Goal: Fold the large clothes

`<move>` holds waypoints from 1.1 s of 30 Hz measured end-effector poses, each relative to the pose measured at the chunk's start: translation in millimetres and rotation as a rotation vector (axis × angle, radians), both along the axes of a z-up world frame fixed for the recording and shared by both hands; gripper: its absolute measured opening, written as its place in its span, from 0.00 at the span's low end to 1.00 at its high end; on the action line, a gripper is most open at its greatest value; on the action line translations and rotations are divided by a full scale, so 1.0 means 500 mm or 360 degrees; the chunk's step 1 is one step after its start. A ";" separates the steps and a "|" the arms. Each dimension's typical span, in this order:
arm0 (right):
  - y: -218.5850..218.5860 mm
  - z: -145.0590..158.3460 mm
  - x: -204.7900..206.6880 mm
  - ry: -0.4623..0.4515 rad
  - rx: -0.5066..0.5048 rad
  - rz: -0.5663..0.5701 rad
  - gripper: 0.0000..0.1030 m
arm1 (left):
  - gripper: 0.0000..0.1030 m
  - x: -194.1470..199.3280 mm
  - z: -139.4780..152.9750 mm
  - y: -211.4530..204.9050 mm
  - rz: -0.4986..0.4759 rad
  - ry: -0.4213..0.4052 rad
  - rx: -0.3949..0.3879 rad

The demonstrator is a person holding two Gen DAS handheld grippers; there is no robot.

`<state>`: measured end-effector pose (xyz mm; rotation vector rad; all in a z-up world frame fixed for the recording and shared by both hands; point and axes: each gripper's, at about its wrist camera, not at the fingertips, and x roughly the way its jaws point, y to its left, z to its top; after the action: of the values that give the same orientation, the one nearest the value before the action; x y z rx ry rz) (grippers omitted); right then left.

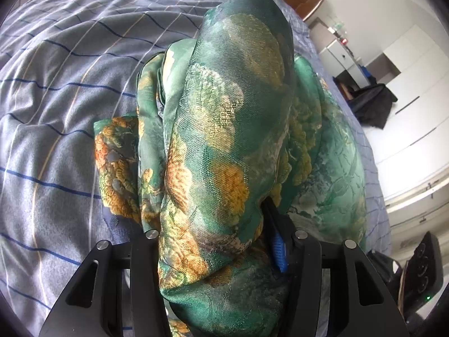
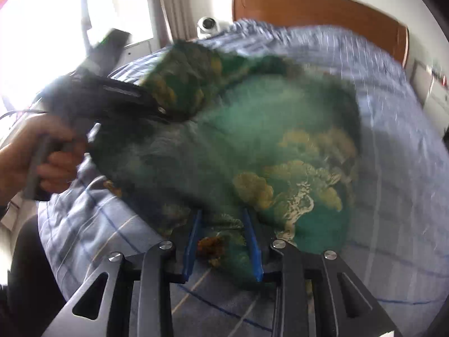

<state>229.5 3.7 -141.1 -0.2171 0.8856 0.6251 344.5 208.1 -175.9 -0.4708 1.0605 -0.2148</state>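
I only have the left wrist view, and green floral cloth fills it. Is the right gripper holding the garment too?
Observer: The right gripper has its blue pads apart, with a bunch of the green garment between them; not clamped, as far as the blur shows.
Operator: And my left gripper from outside?
Observer: The right wrist view shows the left gripper raised over the bed, cloth draped from its tip.
Operator: Who holds it?
Observer: A bare hand grips its handle at the left edge.
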 end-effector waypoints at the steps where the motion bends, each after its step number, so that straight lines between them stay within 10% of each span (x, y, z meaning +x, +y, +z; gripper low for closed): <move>1: 0.004 -0.004 0.003 -0.0004 -0.0008 0.0000 0.30 | 0.52 0.000 0.002 -0.003 0.0008 0.0001 0.0009; 6: 0.006 0.045 -0.037 -0.0122 -0.0071 0.0036 0.35 | 0.62 -0.019 0.050 -0.027 0.0047 -0.0060 0.0081; 10: -0.019 0.113 -0.092 -0.0262 -0.0068 0.0003 0.80 | 0.83 -0.048 0.121 -0.061 0.0086 -0.0151 0.0322; 26: -0.044 0.154 -0.164 -0.0420 -0.0095 0.0023 0.81 | 0.83 -0.094 0.186 -0.073 0.0155 -0.0277 0.0594; 29: -0.044 0.153 -0.167 -0.0418 -0.0093 0.0024 0.81 | 0.83 -0.095 0.194 -0.064 0.0136 -0.0265 0.0520; 33: -0.055 0.158 -0.160 -0.0393 -0.0061 -0.0004 0.81 | 0.90 -0.046 0.191 0.026 0.0064 -0.0153 -0.0105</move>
<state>149.6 -23.9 -62.3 -0.3206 0.6602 0.5653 321.5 221.0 -80.5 -0.5356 0.9517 -0.2349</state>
